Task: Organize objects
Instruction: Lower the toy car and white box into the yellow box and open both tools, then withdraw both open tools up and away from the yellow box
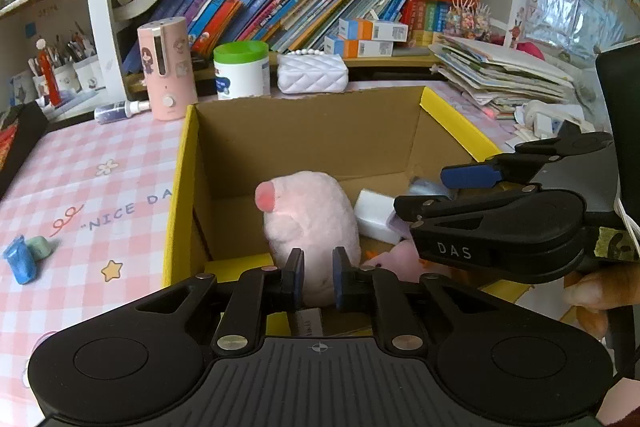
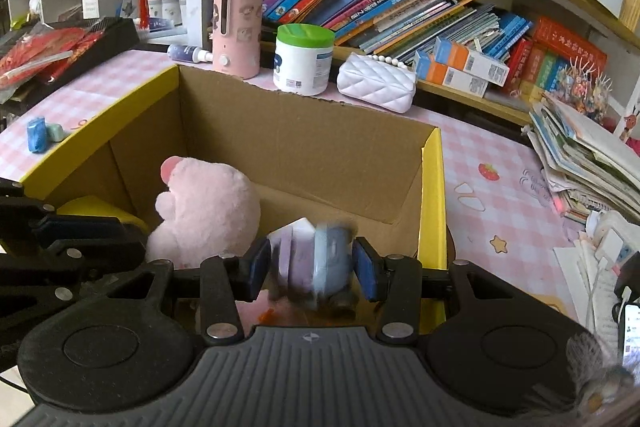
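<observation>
Pink checked tablecloth [image 1: 80, 163] covers a desk below crowded bookshelves, bearing a cardboard box [image 1: 304, 131] that serves as the collecting bin. Right gripper [image 2: 314, 265], reaching over the near rim, has its pads pressed on a blurred grey-blue and lilac object [image 2: 316, 259], apparently to set it inside. Left gripper [image 1: 318, 277], jaws narrow, seems to pinch the pink plush toy [image 1: 312, 219] just ahead of it. Two small blue and green items [image 1: 28, 255] lie outside the box, well to its left, probably awaiting collection.
</observation>
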`<state>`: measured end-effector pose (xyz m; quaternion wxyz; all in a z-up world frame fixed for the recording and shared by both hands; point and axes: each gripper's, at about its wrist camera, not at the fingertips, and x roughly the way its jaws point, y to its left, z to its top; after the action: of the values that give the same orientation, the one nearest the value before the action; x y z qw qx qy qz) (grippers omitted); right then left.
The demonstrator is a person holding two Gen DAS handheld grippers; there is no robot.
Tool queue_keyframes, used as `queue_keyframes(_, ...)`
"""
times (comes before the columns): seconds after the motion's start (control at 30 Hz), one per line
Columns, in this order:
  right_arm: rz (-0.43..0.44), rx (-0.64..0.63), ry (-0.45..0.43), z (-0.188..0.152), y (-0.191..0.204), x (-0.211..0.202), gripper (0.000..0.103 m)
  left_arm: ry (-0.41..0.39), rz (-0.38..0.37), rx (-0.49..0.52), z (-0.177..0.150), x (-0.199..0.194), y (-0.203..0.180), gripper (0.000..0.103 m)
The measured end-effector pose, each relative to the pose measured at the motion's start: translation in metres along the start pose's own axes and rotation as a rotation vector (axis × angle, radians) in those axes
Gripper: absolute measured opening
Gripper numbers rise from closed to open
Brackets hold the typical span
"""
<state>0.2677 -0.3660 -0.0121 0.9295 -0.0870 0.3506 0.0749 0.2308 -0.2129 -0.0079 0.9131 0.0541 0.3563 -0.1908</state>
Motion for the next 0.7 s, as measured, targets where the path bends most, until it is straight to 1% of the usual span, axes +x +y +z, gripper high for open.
queue_keyframes(0.17, 0.008, 0.023, 0.004, 0.001, -0.001, -0.001, 0.045, -0.003, 0.005, -0.005, -0.001, -0.003, 0.002, 0.017)
queue_keyframes(0.3, 0.022, 0.074, -0.001, 0.000, -0.003, -0.008, 0.046, -0.020, 0.015, -0.012, -0.002, -0.009, 0.002, 0.028)
queue_keyframes(0.53, 0.014, 0.125, -0.046, -0.003, -0.001, -0.027, 0.048, -0.057, 0.029, -0.010, -0.006, -0.025, 0.002, 0.029)
queue_keyframes(0.57, 0.011, 0.128, -0.053, -0.003, -0.001, -0.030, 0.048, -0.063, 0.032, -0.009, -0.006, -0.027, 0.001, 0.031)
queue_keyframes(0.7, -0.005, 0.135, -0.078, -0.003, 0.000, -0.041, 0.048, -0.098, 0.043, -0.007, -0.010, -0.037, 0.001, 0.047)
